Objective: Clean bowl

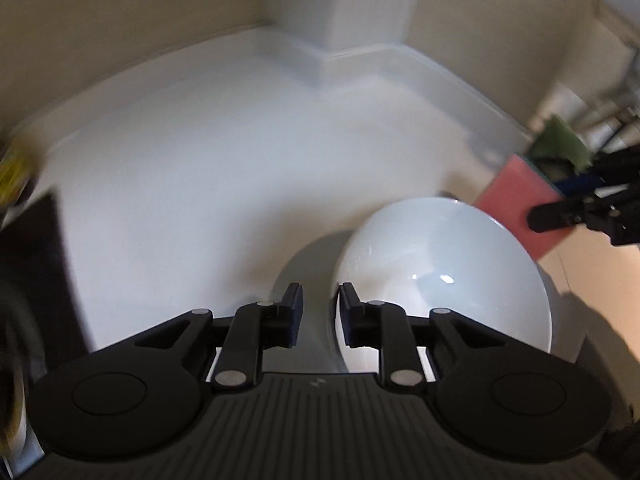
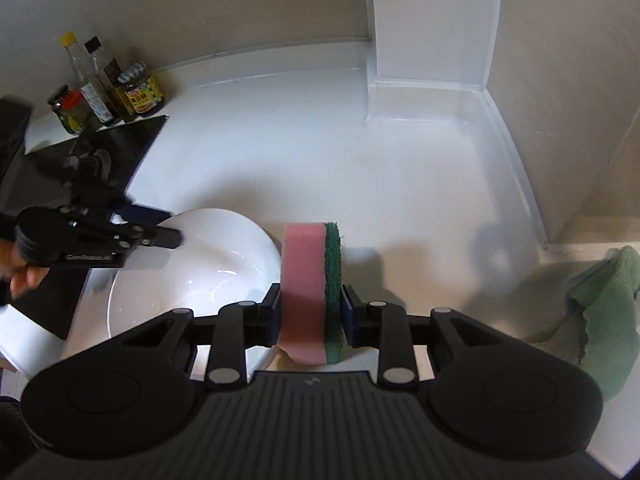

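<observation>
A white bowl [image 1: 440,280] sits on the white counter [image 1: 220,168], its left rim between the fingers of my left gripper [image 1: 320,300]. The jaws stand slightly apart and I cannot tell if they pinch the rim. In the right wrist view the bowl [image 2: 200,272] lies low left, with the left gripper [image 2: 160,232] at its far rim. My right gripper [image 2: 310,304] is shut on a pink sponge with a green scouring side [image 2: 308,288], held upright just right of the bowl. The sponge [image 1: 516,208] and right gripper [image 1: 560,200] also show in the left wrist view.
Several sauce bottles and jars [image 2: 108,84] stand at the back left beside a black cooktop [image 2: 104,156]. A green cloth [image 2: 608,312] lies at the right. A white pillar [image 2: 428,24] rises at the back wall.
</observation>
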`<control>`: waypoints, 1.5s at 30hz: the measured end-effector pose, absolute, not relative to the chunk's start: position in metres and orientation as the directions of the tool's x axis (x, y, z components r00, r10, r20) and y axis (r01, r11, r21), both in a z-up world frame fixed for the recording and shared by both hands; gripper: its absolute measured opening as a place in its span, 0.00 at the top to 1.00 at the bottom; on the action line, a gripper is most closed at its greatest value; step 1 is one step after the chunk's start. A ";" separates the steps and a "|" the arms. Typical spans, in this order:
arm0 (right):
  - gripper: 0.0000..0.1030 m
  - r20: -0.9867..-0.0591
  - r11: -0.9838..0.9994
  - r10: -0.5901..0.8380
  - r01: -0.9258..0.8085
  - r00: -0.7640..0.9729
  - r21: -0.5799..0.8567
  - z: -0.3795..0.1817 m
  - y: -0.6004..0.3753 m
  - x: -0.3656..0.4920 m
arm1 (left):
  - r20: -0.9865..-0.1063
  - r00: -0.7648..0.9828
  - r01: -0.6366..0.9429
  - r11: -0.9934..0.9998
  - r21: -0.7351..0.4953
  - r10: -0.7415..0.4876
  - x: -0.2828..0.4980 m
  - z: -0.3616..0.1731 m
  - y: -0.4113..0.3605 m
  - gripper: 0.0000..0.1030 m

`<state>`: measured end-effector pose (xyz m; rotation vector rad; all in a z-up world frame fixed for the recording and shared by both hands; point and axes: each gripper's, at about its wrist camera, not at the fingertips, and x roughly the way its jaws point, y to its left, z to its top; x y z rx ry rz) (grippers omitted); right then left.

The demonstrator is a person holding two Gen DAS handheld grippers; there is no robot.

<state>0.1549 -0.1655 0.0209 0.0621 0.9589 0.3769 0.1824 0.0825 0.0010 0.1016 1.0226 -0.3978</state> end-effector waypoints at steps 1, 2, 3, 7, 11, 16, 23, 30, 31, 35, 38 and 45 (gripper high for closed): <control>0.75 -0.783 0.930 0.349 -0.292 0.515 0.223 0.021 -0.168 0.153 | -0.843 0.469 0.354 0.930 -0.094 -0.264 0.176 -0.001 0.082 0.76; 0.75 -0.778 0.927 0.358 -0.298 0.516 0.228 0.021 -0.170 0.150 | -0.841 0.477 0.347 0.934 -0.087 -0.255 0.172 -0.003 0.080 0.77; 0.75 -0.775 0.924 0.363 -0.307 0.517 0.228 0.021 -0.171 0.148 | -0.841 0.479 0.348 0.934 -0.081 -0.252 0.171 -0.005 0.079 0.77; 0.75 -0.782 0.908 0.374 -0.367 0.499 0.200 0.023 -0.170 0.147 | -0.838 0.480 0.448 0.894 -0.021 -0.260 0.177 -0.006 0.070 0.94; 0.75 -0.799 0.888 0.385 -0.422 0.463 0.184 0.025 -0.168 0.163 | -0.848 0.434 0.591 0.807 0.013 -0.304 0.196 -0.005 0.067 0.93; 0.75 -0.793 0.901 0.358 -0.404 0.494 0.156 0.024 -0.159 0.175 | -0.860 0.361 0.733 0.680 0.023 -0.360 0.214 -0.003 0.065 0.93; 0.75 -0.789 0.930 0.322 -0.332 0.523 0.159 0.023 -0.153 0.168 | -0.875 0.398 0.507 0.861 -0.042 -0.277 0.210 0.006 0.080 0.77; 0.75 -0.786 0.942 0.326 -0.251 0.526 0.223 0.020 -0.153 0.144 | -0.870 0.408 0.446 0.892 -0.074 -0.276 0.176 0.010 0.097 0.80; 0.75 -0.792 0.940 0.329 -0.258 0.514 0.224 0.021 -0.151 0.138 | -0.869 0.408 0.482 0.874 -0.053 -0.278 0.176 0.010 0.097 0.81; 0.75 -0.806 0.926 0.357 -0.293 0.472 0.238 0.022 -0.150 0.131 | -0.863 0.401 0.601 0.799 -0.006 -0.308 0.185 0.010 0.096 0.83; 0.75 -0.806 0.925 0.357 -0.297 0.473 0.235 0.021 -0.150 0.136 | -0.855 0.386 0.694 0.720 0.020 -0.348 0.195 0.010 0.087 0.84; 0.75 -0.784 0.936 0.331 -0.287 0.526 0.203 0.020 -0.147 0.156 | -0.850 0.383 0.681 0.732 -0.005 -0.362 0.213 0.012 0.075 0.84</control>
